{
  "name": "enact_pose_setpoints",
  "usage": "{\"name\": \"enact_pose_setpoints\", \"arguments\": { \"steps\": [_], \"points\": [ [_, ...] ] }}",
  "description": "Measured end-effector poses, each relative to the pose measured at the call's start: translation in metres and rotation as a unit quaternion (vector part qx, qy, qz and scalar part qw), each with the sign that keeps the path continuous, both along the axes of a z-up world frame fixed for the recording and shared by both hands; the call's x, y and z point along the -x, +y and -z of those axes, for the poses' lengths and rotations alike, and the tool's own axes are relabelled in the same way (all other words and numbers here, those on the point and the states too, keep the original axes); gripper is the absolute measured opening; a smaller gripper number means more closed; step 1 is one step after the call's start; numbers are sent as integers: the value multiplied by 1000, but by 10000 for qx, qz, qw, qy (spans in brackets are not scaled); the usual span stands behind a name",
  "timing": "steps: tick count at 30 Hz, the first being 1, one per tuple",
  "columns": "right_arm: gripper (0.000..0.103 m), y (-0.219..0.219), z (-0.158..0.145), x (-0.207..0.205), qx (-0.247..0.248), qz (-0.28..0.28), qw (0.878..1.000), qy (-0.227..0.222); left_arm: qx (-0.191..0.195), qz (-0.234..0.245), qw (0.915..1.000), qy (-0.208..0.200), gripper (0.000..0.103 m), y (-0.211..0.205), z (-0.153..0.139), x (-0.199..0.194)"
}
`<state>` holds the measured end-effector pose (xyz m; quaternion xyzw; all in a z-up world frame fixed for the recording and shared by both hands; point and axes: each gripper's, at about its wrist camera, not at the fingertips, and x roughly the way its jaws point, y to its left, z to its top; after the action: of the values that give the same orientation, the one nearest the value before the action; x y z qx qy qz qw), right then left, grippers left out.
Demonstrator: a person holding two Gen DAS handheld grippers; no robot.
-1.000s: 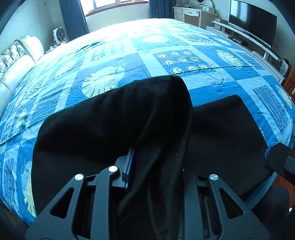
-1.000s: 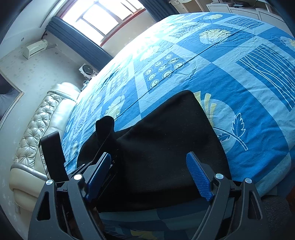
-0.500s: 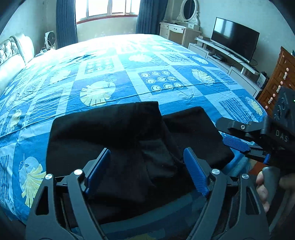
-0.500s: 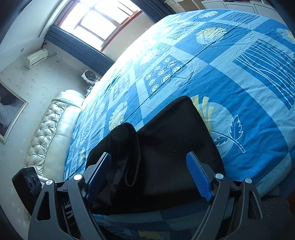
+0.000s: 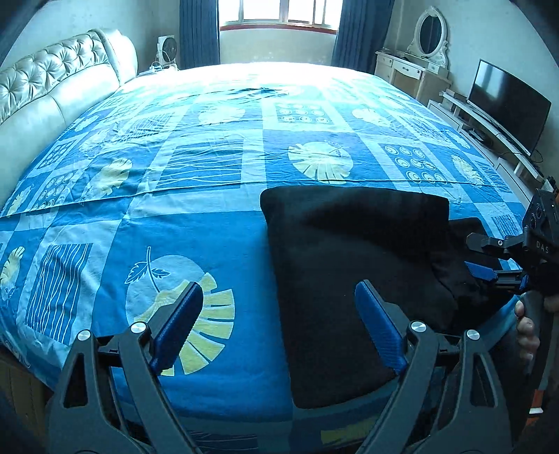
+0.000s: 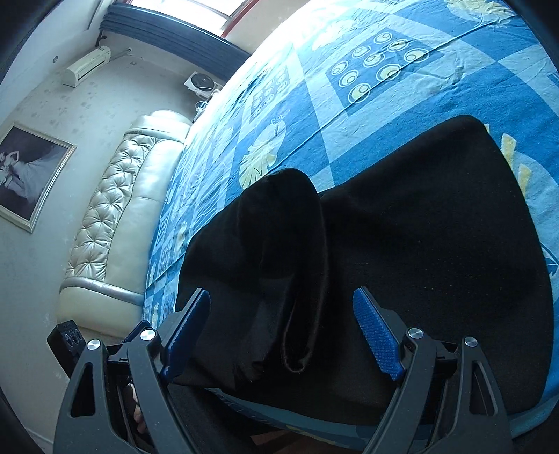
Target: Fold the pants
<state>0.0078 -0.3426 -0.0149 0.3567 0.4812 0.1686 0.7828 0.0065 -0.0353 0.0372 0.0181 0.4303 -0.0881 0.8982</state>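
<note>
**Black pants lay folded on a blue bed, both grippers spread wide**

Blue-padded fingers of the left gripper [image 5: 279,328] stood wide apart and held nothing, hovering above the near edge of the bed [image 5: 209,244]. Its left finger was over the bare patterned bedspread, its right finger over the black pants [image 5: 349,265]. The right gripper [image 6: 283,335] was also spread apart and empty, with a raised fold of the pants lying between its fingers; whether the fabric touched them could not be told. In the left wrist view it appeared at the right edge, held by a hand [image 5: 525,328]. The pants lay near the bed's front edge, one layer doubled over another. Farther off stood a tufted cream headboard [image 5: 52,90], a window with blue curtains [image 5: 279,14], a dresser with an oval mirror [image 5: 429,35] and a television [image 5: 506,101].
</note>
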Motion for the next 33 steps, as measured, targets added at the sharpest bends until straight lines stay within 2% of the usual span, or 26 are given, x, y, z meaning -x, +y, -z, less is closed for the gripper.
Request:
{"name": "enact_pose_setpoints", "arguments": {
  "steps": [2, 4, 5, 8, 10, 16, 21, 24, 28, 33],
  "points": [
    [72, 13, 4, -4, -33, -222, 9997, 46, 12, -23, 10000, 89, 89, 4, 5, 2],
    [55, 25, 8, -7, 48, -392, 9991, 157, 32, -20, 9999, 130, 89, 4, 7, 2],
    [53, 30, 9, -8, 90, -452, 9988, 174, 35, -15, 9999, 133, 89, 4, 7, 2],
    [34, 41, 11, -10, 230, -579, 9979, 170, -21, 13, 9999, 120, 89, 2, 8, 3],
    [19, 42, 10, -9, 121, -550, 9983, 154, -57, -3, 9999, 130, 89, 3, 10, 4],
    [14, 24, -19, 2, -468, -221, 9984, -236, 33, -161, 9997, 180, 89, 12, 10, 0],
    [14, 1, -58, 16, -285, -121, 9970, -709, 91, -145, 9998, 141, 89, 14, 7, 0],
    [14, -23, -70, 24, -103, 45, 9964, -845, 150, -66, 9997, 172, 89, 9, 6, 1],
    [14, -55, -60, 31, 80, 365, 9966, -741, 204, 80, 9995, 230, 89, -1, 8, 4],
    [13, -87, -22, 34, 47, 710, 9969, -325, 187, 233, 9991, 305, 89, -16, 15, 6]
  ]
}}
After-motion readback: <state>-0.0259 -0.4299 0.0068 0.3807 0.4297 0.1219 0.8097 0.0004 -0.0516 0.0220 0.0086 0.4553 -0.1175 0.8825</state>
